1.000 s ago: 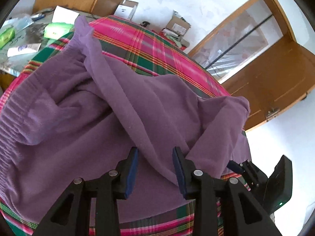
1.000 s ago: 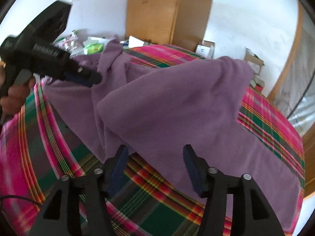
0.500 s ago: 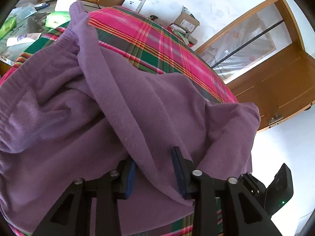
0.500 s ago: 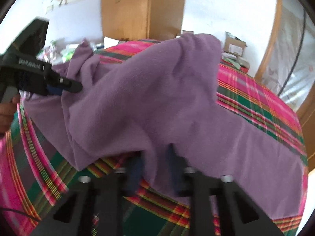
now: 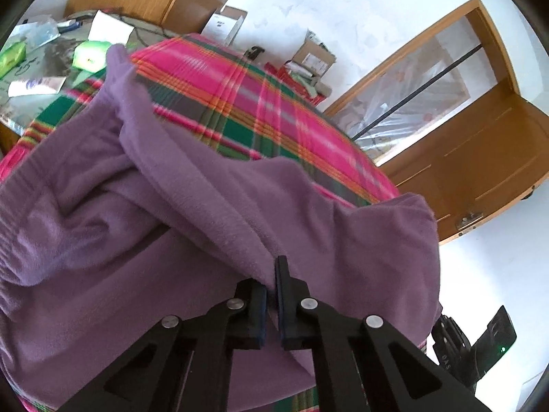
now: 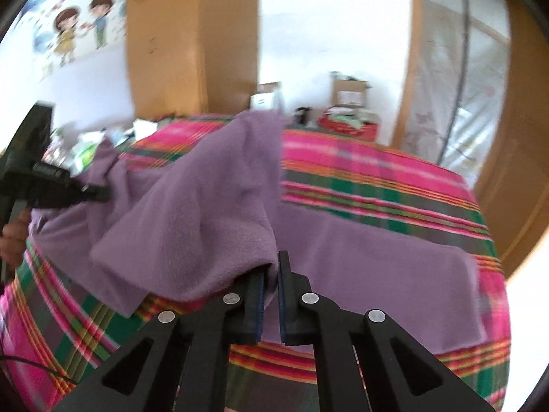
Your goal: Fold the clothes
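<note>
Right wrist: purple garment [image 6: 192, 213] between right gripper [image 6: 271, 292] pads.

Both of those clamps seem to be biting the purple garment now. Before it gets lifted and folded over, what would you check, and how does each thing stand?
1. Left gripper shut on the purple garment: ok, cloth sits between the pads.
2. Right gripper shut on the garment: ok, an edge is pinched.
3. Only one layer caught in each: cannot tell, folds hide it.
4. Garment lies flat: not ok, it is bunched and creased.
5. Plaid cover free of the pads: cannot tell.
</note>
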Demonstrator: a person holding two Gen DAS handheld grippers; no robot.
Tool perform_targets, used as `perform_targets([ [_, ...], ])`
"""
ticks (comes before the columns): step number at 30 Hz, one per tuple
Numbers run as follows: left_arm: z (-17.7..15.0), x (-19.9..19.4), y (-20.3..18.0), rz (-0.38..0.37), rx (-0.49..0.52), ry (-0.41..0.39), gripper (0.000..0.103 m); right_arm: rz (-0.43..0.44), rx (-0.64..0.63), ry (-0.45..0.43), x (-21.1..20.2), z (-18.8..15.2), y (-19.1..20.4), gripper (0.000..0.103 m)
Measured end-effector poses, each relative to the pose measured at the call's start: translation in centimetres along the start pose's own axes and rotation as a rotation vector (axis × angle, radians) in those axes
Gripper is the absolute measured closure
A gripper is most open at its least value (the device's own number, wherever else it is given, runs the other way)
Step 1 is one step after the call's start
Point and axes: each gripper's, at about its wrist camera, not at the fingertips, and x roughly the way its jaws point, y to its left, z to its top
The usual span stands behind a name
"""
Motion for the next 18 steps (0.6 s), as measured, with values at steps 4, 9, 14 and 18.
perform_targets([
  [4,0.3,-0.3,-0.7,-0.015,0.022,-0.011,0.099,-0.067,0.066,-0.017,-0.9,0.2,-2.6,0.096],
  [9,0.3,-0.1,-0.9,-0.011,0.031,-0.01,0.099,-0.109,0.12,0.011,-1.1,-0.6,-4.6,0.096],
  [14,0.4,-0.6,-1.2,-0.021,0.033,-0.025,0.099,-0.135,0.099,0.074,-0.3,-1.8,-4.7,0.096],
  [18,1.0,-0.9,-1.5,-0.028,0.029,-0.046,0.1,-0.142,0.054,0.09,-0.6,-1.7,-4.4,0.078],
])
